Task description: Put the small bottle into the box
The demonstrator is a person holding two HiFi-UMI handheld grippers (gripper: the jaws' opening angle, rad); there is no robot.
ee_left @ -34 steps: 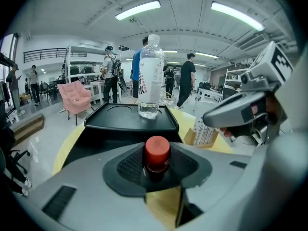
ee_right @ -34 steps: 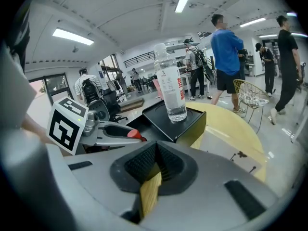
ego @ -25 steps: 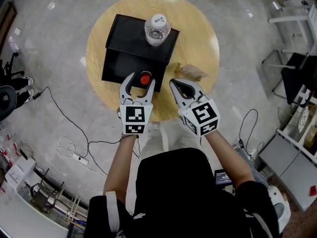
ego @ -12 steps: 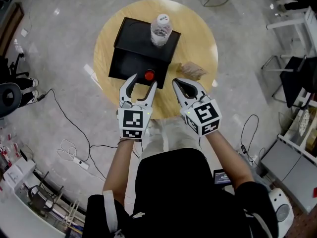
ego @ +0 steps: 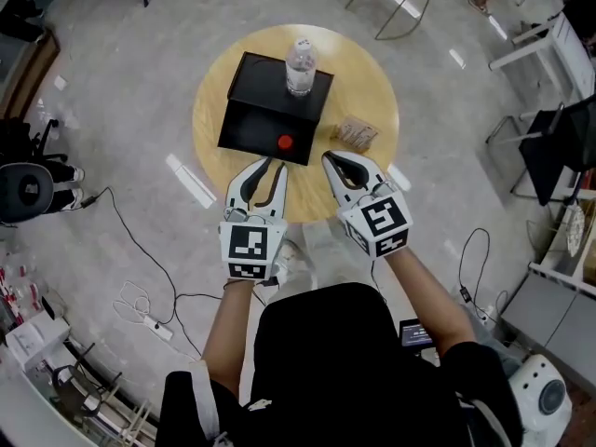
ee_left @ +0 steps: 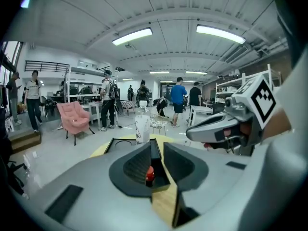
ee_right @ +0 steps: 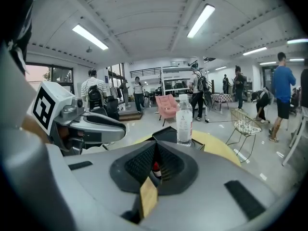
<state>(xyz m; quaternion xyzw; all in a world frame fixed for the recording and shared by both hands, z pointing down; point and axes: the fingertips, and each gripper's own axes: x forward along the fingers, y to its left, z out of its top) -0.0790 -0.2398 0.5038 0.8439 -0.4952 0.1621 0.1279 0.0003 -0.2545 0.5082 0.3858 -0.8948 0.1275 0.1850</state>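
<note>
1. Small bottle (ego: 285, 142) stands inside the box (ego: 247, 128), by its front wall; task looks done.
2. Left gripper (ego: 273, 165), in front of box: jaws just closing, slightly apart, nothing between.
3. Right gripper (ego: 330, 159), off box's front-right: jaws clenched, empty.

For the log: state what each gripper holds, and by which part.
Nothing. The left gripper has just been closing on air; the right gripper is shut and empty.

Left gripper (ego: 274, 164) withdrew from box (ego: 253, 125), jaws narrowing, empty.
</note>
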